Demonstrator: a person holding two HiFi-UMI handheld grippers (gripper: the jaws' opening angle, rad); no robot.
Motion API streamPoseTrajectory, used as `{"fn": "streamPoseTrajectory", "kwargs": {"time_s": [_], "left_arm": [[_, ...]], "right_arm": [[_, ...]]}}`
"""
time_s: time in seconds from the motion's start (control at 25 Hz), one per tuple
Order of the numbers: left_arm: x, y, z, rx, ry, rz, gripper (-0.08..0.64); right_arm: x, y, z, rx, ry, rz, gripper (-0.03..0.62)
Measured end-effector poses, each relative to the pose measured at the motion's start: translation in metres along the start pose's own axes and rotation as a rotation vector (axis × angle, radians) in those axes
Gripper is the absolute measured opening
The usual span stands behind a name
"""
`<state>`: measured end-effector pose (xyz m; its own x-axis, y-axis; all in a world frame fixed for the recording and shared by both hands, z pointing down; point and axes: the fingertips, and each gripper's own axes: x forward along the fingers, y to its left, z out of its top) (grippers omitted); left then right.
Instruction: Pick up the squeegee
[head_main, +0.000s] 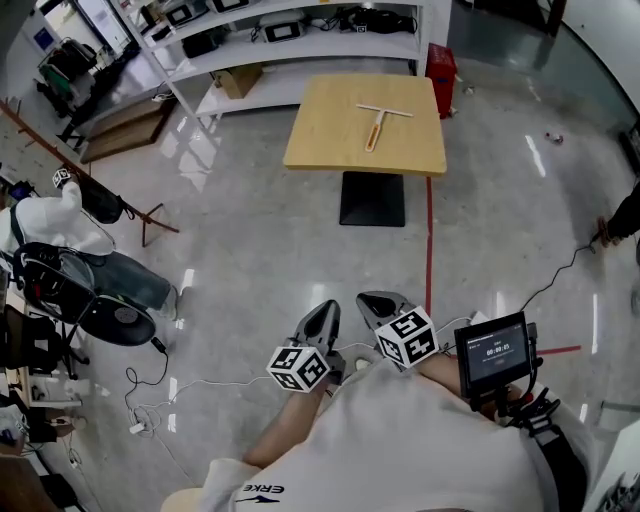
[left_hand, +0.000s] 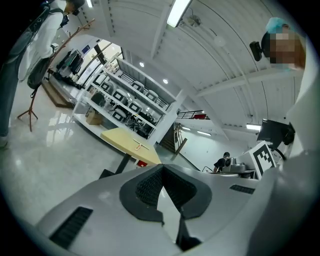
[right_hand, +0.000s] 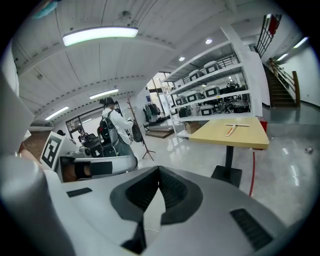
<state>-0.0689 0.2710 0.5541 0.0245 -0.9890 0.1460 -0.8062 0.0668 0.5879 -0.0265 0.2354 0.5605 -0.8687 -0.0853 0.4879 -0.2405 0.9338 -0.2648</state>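
squeegee (head_main: 378, 122): lies flat on the table top, T-shaped, cross blade at the far end, pale handle pointing back toward the person. Nothing touches it.
table (head_main: 320, 152): yellow top on a single dark pedestal, well apart from both grippers across open floor. Nothing on it but the squeegee.
left gripper (head_main: 327, 310): held low in front of the person's body, jaws together at the tips, nothing between them.
right gripper (head_main: 381, 300): just beside the left one, jaws likewise together and empty. Its view has the table and squeegee ahead, off to the right.
stage (judgement): approach only, no reach begun. Either gripper could take it.
risk 1: jaws arrive closed, so the tips shove the squeegee instead of straddling it. Open before coming down on it.
risk 2: handle looks thin and sits flush on the top. A pinch coming in too level likely skates it along, maybe off the edge.
risk 3: grabbing near the blade end probably leaves the handle hanging off balance, so it tilts or slips in the pads.
risk 4: cable (head_main: 560, 268) trails on the floor right of the red floor line (head_main: 429, 245), more loose leads at the left. Possible snag while walking in.
risk 5: one-leg table, so a hard downward press near the rim may rock it.
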Motion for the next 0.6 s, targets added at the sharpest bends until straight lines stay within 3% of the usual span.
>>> {"fn": "streamPoseTrajectory", "kwargs": {"time_s": [0.28,0.6], "left_arm": [[0.001,0.002,0.018,0.026,0.023,0.018,0.003],[0.128,0.017,0.051,0.052,0.044,0.019,0.003]], "right_arm": [[0.003,0.001,0.019,0.024,-0.026,-0.017,0.005],[0.044,-0.111,0.072,0.053,-0.047,0.006,0.005]]}}
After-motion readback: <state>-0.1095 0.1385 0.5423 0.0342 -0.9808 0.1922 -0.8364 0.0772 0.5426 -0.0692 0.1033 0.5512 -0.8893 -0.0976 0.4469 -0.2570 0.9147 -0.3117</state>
